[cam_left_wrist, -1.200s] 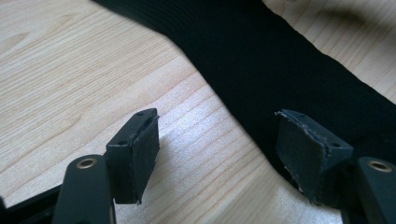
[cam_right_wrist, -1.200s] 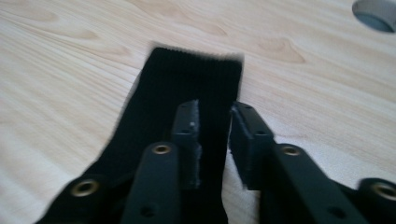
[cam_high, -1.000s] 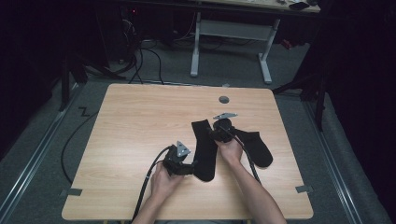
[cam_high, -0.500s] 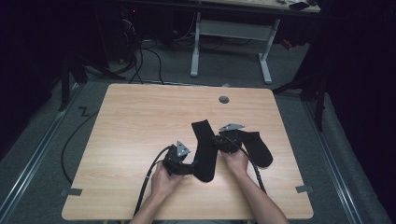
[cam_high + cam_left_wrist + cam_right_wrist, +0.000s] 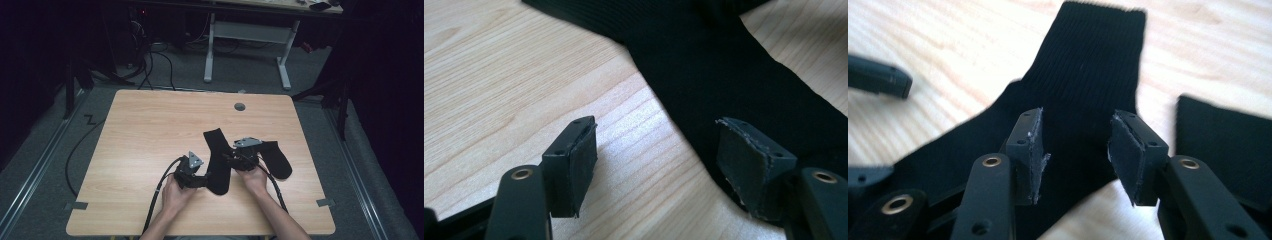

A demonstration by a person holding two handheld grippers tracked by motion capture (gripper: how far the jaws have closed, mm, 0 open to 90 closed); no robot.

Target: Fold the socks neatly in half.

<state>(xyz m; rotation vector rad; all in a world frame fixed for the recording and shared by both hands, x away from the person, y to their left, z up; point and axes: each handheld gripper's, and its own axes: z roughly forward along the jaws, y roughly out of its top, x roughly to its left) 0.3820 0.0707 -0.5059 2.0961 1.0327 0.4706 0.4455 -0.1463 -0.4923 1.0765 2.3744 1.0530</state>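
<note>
Black sock (image 5: 217,159) lies bent on table (image 5: 150,130), near front edge, between your hands. Your right gripper (image 5: 1075,150) hovers over its heel bend, jaws just opened, spread, pinching nothing. Your left gripper (image 5: 656,167) sits at sock's foot end, jaws spread wide, one pad over bare wood, other at sock's edge. Second sock (image 5: 275,159) lies just right of your right hand (image 5: 254,177). Round hole (image 5: 240,106) in table farther back. Right gripper view shows ribbed cuff; high view shows both socks whole.
</note>
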